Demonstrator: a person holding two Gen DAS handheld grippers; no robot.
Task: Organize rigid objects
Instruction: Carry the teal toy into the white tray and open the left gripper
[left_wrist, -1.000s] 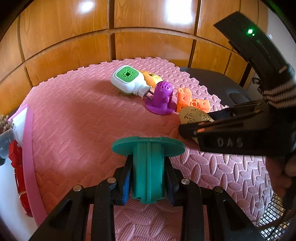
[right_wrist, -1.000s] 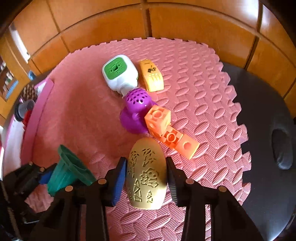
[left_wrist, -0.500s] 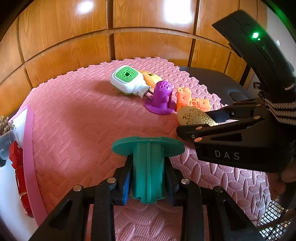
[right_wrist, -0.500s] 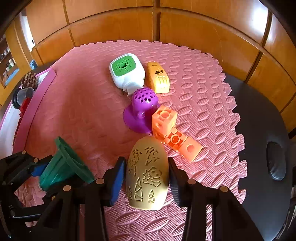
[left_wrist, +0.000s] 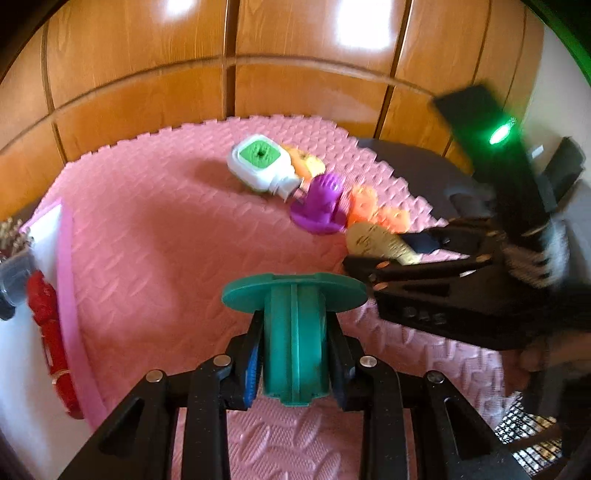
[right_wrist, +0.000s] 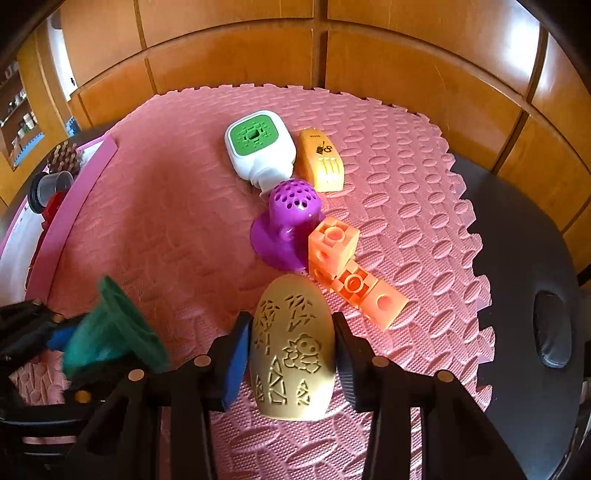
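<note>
My left gripper (left_wrist: 293, 360) is shut on a green flanged spool (left_wrist: 293, 325), held above the pink foam mat (left_wrist: 155, 251). My right gripper (right_wrist: 291, 350) is shut on a tan egg-shaped piece with cut-out patterns (right_wrist: 291, 347); in the left wrist view it (left_wrist: 373, 243) shows to the right, gripped by the right tool (left_wrist: 443, 280). On the mat lie a white and green plug-in device (right_wrist: 258, 146), a yellow ribbed piece (right_wrist: 321, 160), a purple perforated stand (right_wrist: 286, 221) and joined orange cubes (right_wrist: 347, 273). The spool (right_wrist: 110, 336) shows blurred at lower left in the right wrist view.
A pink-edged white board (left_wrist: 55, 266) with a red object (left_wrist: 48, 339) and a grey cup (right_wrist: 51, 188) lies left of the mat. A black surface (right_wrist: 524, 280) borders the mat on the right. Wooden panels (left_wrist: 295, 74) stand behind.
The right tool has shifted and tilted a little, with the tan piece still in it. The left gripper and the spool have hardly moved.
</note>
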